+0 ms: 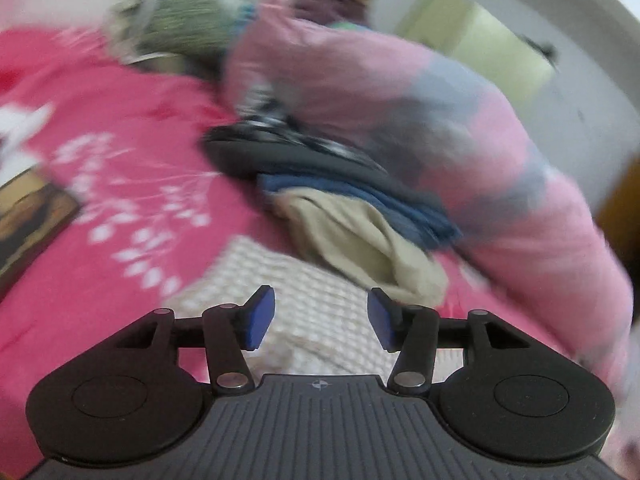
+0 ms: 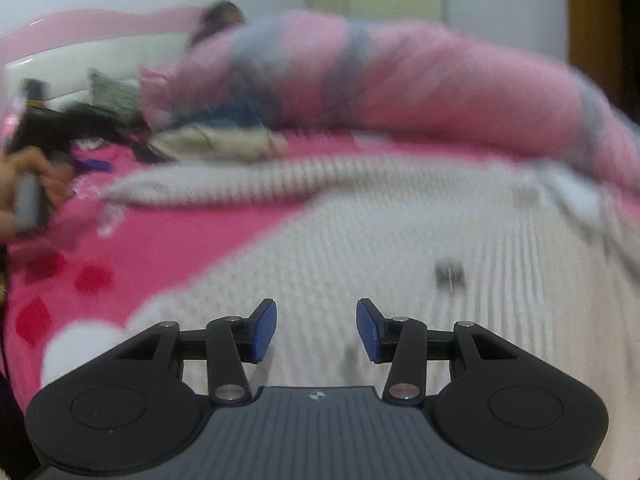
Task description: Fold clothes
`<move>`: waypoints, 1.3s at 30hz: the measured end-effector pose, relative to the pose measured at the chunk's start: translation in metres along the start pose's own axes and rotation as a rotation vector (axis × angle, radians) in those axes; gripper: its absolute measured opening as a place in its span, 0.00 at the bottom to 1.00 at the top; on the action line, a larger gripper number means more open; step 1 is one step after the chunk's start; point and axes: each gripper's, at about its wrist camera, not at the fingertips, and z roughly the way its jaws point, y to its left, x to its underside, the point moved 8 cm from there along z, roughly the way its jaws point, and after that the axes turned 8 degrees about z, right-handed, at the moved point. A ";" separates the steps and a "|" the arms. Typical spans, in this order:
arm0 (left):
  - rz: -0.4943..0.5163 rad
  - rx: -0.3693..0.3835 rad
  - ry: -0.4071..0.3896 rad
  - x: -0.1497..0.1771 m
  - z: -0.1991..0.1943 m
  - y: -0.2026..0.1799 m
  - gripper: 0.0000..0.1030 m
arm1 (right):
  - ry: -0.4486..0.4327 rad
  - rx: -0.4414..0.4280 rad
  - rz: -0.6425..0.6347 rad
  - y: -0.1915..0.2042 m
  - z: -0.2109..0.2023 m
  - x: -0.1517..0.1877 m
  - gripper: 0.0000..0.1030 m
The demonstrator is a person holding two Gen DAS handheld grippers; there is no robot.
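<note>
Both your hand-held grippers, left [image 1: 321, 318] and right [image 2: 316, 330], hang with jaws apart and empty over the white knit garment [image 2: 360, 248] spread on the bed [image 1: 100, 120] just ahead. Likely between grasps; blur hides which fold stage.

My left black plastic gripper [image 1: 321, 317] has blue pads [image 1: 261, 320], round silver screws and a grey ribbed top. My right black plastic gripper [image 2: 316, 330] matches.
</note>
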 end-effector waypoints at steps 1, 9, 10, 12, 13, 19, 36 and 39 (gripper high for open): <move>0.040 -0.009 0.003 0.002 0.008 -0.005 0.50 | -0.024 -0.009 -0.053 0.008 0.004 -0.013 0.45; 0.018 -0.029 -0.060 0.005 0.017 0.016 0.50 | -0.021 -0.019 -0.437 0.057 0.102 -0.054 0.40; -0.008 -0.035 -0.054 0.004 0.019 0.024 0.50 | -0.001 -0.014 -0.486 0.061 0.116 -0.050 0.40; -0.056 -0.045 -0.041 0.003 0.023 0.041 0.50 | 0.030 0.018 -0.568 0.065 0.142 -0.043 0.38; -0.073 -0.048 -0.032 0.003 0.024 0.046 0.50 | 0.038 0.036 -0.599 0.066 0.153 -0.041 0.37; -0.172 -0.070 0.022 0.003 0.032 0.074 0.50 | -0.018 -0.035 -0.708 0.094 0.161 -0.043 0.37; -0.139 -0.109 0.059 0.008 0.036 0.080 0.51 | 0.434 -0.295 0.190 0.114 0.379 -0.155 0.38; -0.144 -0.104 0.062 0.008 0.036 0.081 0.51 | 0.538 -0.254 0.284 0.120 0.431 -0.151 0.38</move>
